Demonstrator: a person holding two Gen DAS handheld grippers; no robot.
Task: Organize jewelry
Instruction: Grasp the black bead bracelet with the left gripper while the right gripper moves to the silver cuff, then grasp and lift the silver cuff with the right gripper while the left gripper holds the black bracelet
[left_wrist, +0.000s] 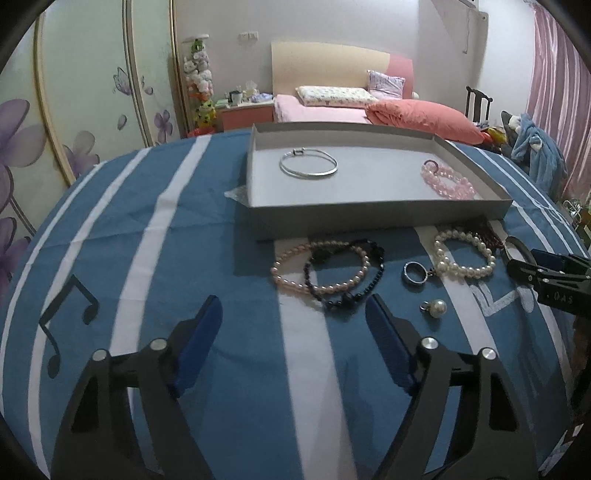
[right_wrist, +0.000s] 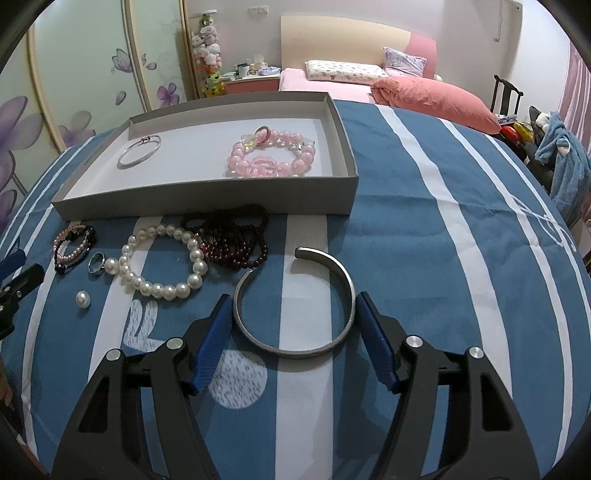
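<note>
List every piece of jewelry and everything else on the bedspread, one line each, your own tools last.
Tray: one, grey cardboard, at the far side of the bedspread.
Thin bangle: one, silver, in the tray, left part.
Pink bead bracelets: a small pile, count unclear, in the tray, right part.
White pearl bracelet: one, in front of the tray.
Dark red bead strands: a tangle, beside the pearls.
Pink pearl and black bead bracelets: two, overlapping.
Ring: one, silver.
Pearl pendant: one, white.
Open cuff bangle: one, silver, between the right tongs' jaws.
Bedspread: blue with white stripes.
Left tongs: open, empty.
Right tongs: around the cuff, contact unclear.
</note>
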